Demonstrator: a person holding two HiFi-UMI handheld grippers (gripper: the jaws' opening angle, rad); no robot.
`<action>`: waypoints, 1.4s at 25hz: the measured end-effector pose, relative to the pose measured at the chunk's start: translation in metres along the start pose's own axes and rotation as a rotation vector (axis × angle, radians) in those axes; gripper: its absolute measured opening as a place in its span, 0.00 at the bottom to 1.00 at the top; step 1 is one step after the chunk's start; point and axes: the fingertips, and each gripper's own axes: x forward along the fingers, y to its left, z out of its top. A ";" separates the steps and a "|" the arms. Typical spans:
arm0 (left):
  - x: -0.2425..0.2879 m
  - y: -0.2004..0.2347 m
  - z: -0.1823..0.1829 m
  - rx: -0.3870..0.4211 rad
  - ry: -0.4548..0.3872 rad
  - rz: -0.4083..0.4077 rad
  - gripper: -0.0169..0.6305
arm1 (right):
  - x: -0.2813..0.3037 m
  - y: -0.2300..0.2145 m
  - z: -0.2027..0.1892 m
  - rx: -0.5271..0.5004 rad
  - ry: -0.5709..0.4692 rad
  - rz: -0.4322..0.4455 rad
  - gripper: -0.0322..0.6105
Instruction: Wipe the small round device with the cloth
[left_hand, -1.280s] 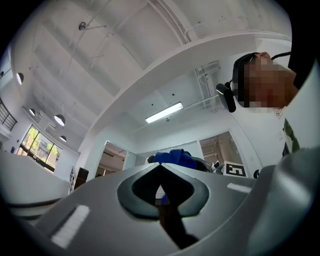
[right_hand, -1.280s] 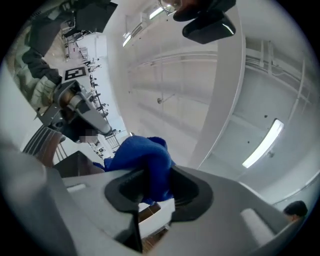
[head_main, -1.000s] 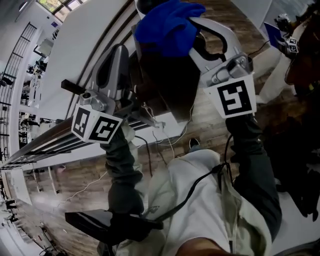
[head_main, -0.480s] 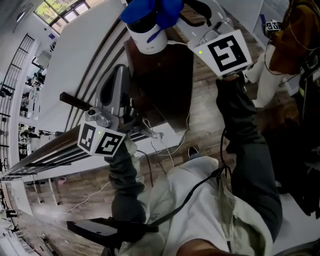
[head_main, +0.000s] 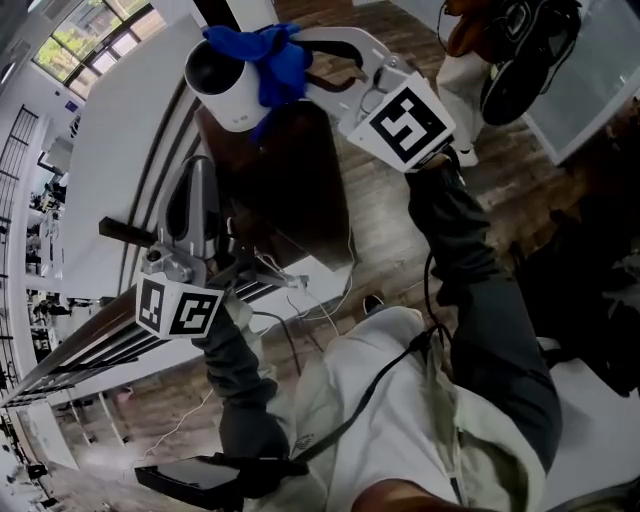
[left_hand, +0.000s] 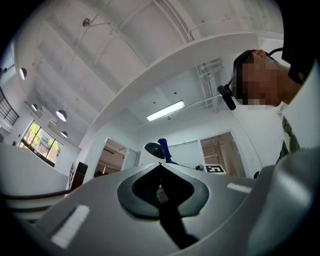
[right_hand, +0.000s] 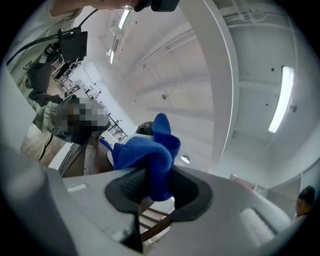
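Note:
The small round device (head_main: 222, 82) is white with a dark rounded face and stands on a dark brown stand (head_main: 300, 185) at the top of the head view. A blue cloth (head_main: 272, 58) is bunched against its right side. My right gripper (head_main: 305, 52) is shut on this cloth (right_hand: 150, 157), which sticks out between its jaws, with the device (right_hand: 144, 128) just behind. My left gripper (head_main: 198, 175) hangs lower left, apart from the device, jaws together with nothing between them. In the left gripper view the device (left_hand: 153, 149) and cloth (left_hand: 163, 148) look small and far.
White cables (head_main: 320, 295) trail down from the stand over the wood floor. Metal rails (head_main: 90, 330) run along the left. Another person's shoes (head_main: 520, 50) are at the upper right. A black flat object (head_main: 190, 478) sits by my left elbow.
My right gripper has carried the cloth from the top of the device round to its right side. The device's white body now shows more. The left gripper has sunk slightly.

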 end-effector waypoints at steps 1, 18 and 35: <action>0.000 -0.001 0.001 0.001 -0.004 0.001 0.03 | -0.003 0.000 0.001 -0.008 -0.008 -0.006 0.23; -0.008 0.001 -0.013 -0.004 0.011 0.023 0.03 | -0.006 -0.013 0.053 -0.165 -0.124 -0.119 0.23; -0.015 -0.004 -0.027 -0.043 -0.009 0.044 0.03 | -0.001 0.020 0.085 -0.532 0.007 -0.228 0.23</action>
